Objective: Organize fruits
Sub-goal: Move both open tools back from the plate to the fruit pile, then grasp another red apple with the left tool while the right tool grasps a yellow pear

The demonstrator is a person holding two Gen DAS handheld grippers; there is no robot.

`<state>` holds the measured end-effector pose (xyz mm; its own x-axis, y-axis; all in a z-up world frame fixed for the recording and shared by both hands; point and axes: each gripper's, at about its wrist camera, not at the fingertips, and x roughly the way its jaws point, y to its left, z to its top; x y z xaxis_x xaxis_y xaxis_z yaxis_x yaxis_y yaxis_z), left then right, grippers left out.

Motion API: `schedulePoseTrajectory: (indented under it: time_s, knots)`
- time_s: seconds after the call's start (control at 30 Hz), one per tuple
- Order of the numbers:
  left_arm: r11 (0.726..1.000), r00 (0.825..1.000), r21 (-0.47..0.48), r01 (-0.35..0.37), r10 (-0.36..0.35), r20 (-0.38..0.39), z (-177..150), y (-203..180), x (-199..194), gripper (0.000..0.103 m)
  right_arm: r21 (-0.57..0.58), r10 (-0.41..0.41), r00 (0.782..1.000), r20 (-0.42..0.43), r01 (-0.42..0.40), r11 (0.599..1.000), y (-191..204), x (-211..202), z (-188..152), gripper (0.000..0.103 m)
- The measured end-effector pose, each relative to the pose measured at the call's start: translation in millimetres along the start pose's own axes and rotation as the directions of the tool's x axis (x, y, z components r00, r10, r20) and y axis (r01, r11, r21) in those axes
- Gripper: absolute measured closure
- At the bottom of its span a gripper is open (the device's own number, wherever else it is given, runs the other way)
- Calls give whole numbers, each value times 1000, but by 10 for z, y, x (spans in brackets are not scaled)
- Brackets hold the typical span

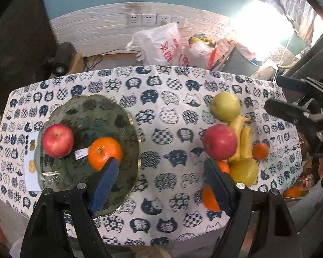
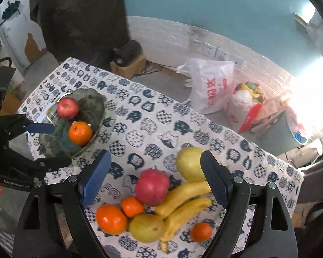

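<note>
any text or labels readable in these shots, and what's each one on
"GenRobot.AI": white print on the black body of the left gripper, low at the left edge of the right wrist view.
Red characters on the white plastic bag on the floor: too blurred to read.
White label in the glass bowl: print too small to read.
White card beside the bowl: pictures only, no legible words.

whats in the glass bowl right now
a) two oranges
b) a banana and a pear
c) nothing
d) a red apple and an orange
d: the glass bowl holds one red apple and one orange, while the bananas and pears lie in the pile on the cat-print cloth.
</note>
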<state>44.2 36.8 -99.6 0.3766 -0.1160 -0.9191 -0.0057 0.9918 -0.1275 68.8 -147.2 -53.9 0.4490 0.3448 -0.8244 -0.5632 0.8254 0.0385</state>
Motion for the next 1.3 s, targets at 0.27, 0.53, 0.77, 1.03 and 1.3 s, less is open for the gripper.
schedulePoseTrajectory:
  time_s: [0.27,0.53,0.77,1.03,1.3]
  knots:
    - [999,1000,46,-2,1,20,158,-241,13,21,33,-20,1000,-8,20,999,-266,-29,-142,19]
    - [994,1000,102,-27,25,14,288,-419,160,20,63,-23,999,-37,26,998,-495,91,-240,19]
    - [983,997,167,-77,78,1,398,-526,428,16,70,-13,994,-106,20,997,-644,449,-312,19]
    - [982,995,177,-70,81,-60,498,-498,784,16,69,16,985,-173,-4,998,-766,879,-301,19]
    - [982,992,180,-56,75,-98,626,-465,1062,16,32,30,972,-234,-23,999,-790,1305,-263,19]
